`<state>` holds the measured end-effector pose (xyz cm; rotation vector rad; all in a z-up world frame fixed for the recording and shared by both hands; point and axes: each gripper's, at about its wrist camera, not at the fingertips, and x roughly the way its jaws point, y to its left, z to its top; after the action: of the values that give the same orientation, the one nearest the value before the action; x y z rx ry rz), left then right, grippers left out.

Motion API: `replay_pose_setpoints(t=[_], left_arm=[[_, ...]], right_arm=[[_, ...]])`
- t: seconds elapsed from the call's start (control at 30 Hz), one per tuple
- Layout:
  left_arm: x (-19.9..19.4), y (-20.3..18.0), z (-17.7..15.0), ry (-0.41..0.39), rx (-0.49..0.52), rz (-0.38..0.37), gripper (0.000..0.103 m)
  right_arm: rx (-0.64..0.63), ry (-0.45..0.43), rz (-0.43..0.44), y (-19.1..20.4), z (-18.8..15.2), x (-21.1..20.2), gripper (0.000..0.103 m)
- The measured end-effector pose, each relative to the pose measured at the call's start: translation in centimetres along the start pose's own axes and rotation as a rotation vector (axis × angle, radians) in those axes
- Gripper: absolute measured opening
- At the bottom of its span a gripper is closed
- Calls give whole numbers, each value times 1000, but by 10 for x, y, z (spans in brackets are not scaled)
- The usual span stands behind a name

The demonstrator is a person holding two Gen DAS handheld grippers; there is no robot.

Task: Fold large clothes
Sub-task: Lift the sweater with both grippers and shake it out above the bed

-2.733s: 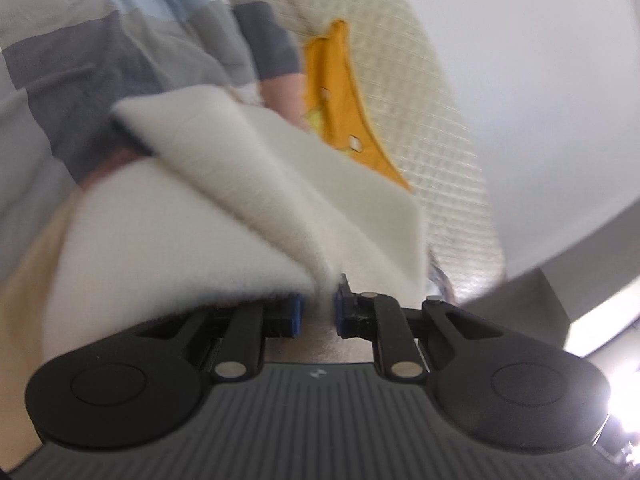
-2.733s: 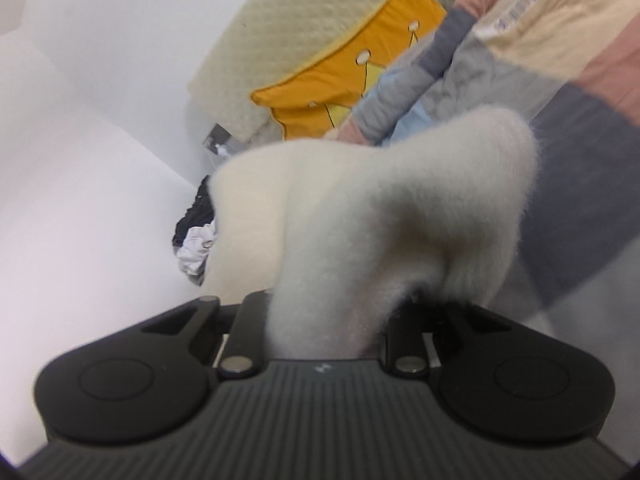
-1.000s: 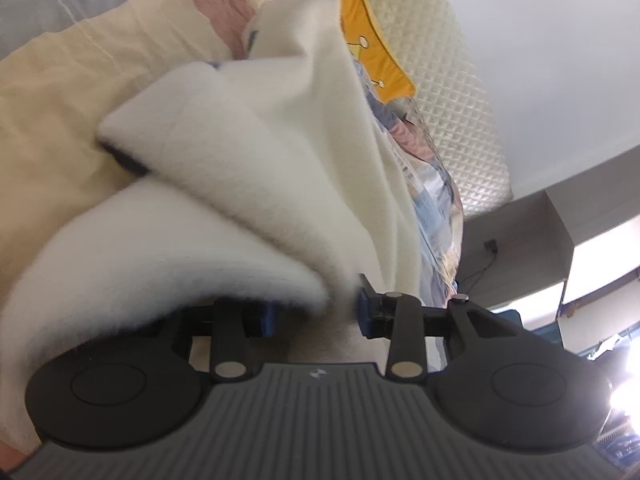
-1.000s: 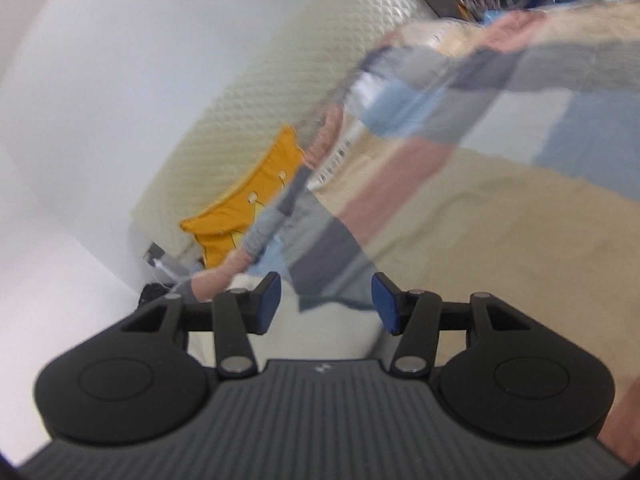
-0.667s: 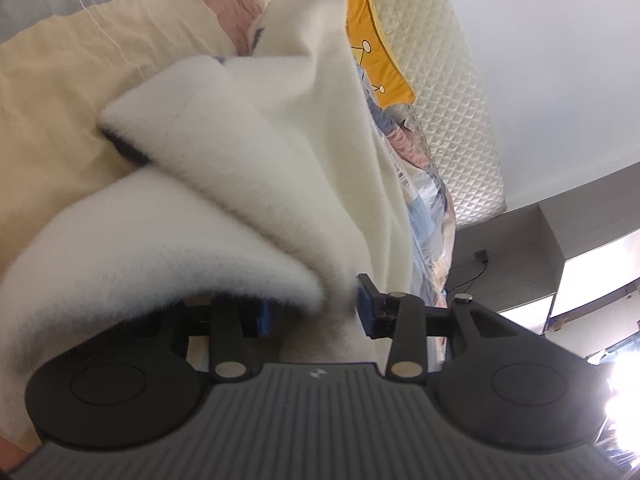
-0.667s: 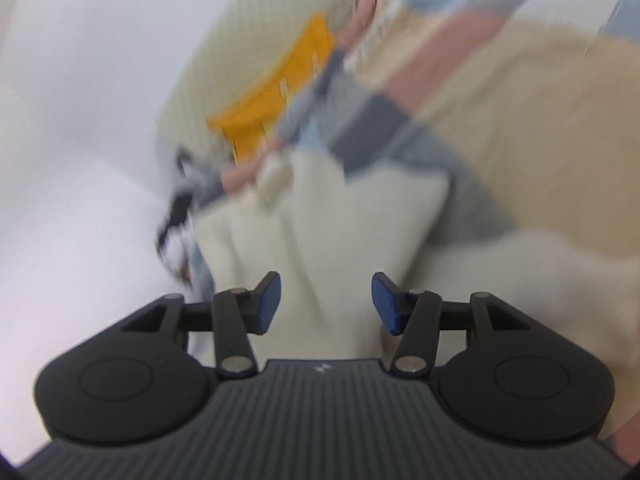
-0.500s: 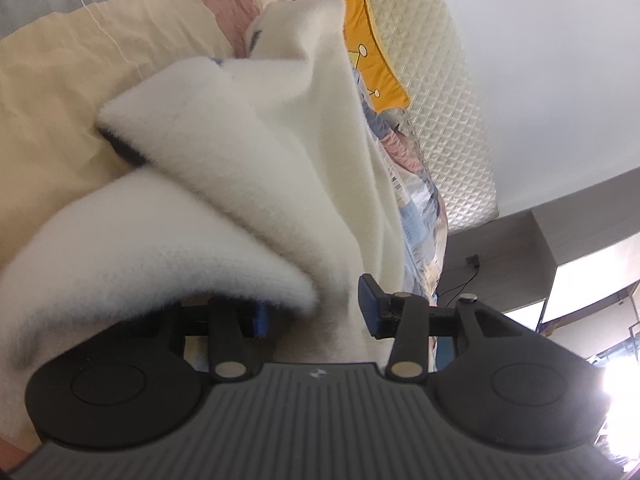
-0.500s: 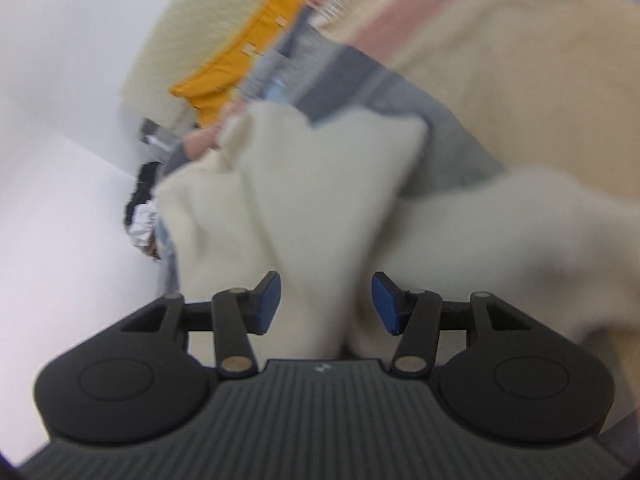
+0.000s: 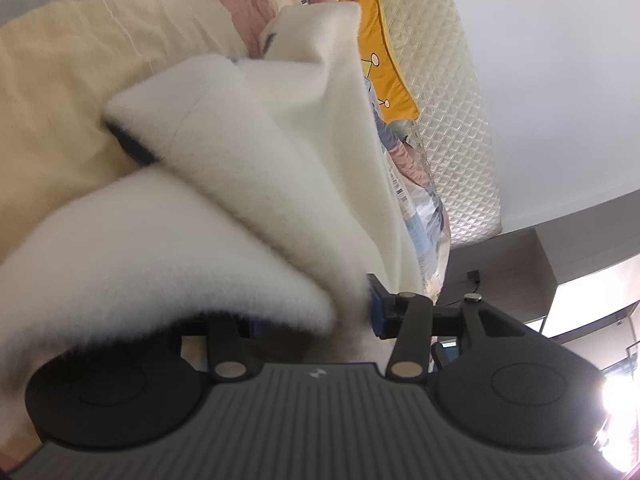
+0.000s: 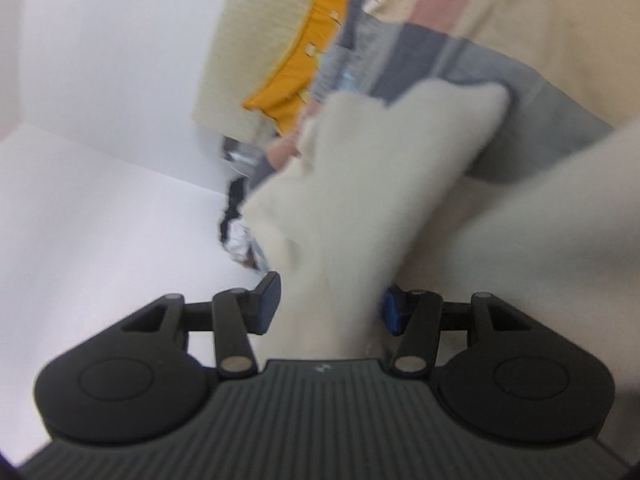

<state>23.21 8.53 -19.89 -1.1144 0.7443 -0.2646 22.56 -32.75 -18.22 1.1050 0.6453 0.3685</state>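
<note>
A cream fleece garment lies bunched on a patchwork quilt. My left gripper has its jaws spread wide, with a fold of the fleece draped over the left finger and lying between the pads. In the right wrist view the same fleece garment runs between the fingers of my right gripper, which is open with its blue pads apart on either side of the cloth.
A yellow cushion leans on a cream quilted headboard at the bed's far end; the cushion also shows in the right wrist view. White wall lies to the left. Dark clothes are piled by the bed.
My left gripper's jaws have opened wider around the fleece. My right gripper, open and empty a second ago, has swung down so the fleece now sits between its fingers.
</note>
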Motion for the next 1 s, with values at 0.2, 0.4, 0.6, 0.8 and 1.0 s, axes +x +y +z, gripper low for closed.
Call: replay_pose_setpoints(t=[0.2, 0.4, 0.6, 0.8, 1.0], left_arm=[[19, 1, 2, 24, -3, 8, 53], [27, -4, 3, 18, 56, 9, 38], [8, -22, 1, -58, 145, -80, 23], [-34, -46, -7, -85, 232, -151, 22], [-81, -71, -18, -104, 313, -232, 22]], right_arm=[[24, 106, -165, -22, -7, 31, 50], [-97, 68, -226, -12, -13, 38, 23], [-196, -48, -99, 19, -10, 10, 18], [-253, -61, 2, 40, -17, -11, 17], [-250, -108, 114, 64, -25, -41, 18]])
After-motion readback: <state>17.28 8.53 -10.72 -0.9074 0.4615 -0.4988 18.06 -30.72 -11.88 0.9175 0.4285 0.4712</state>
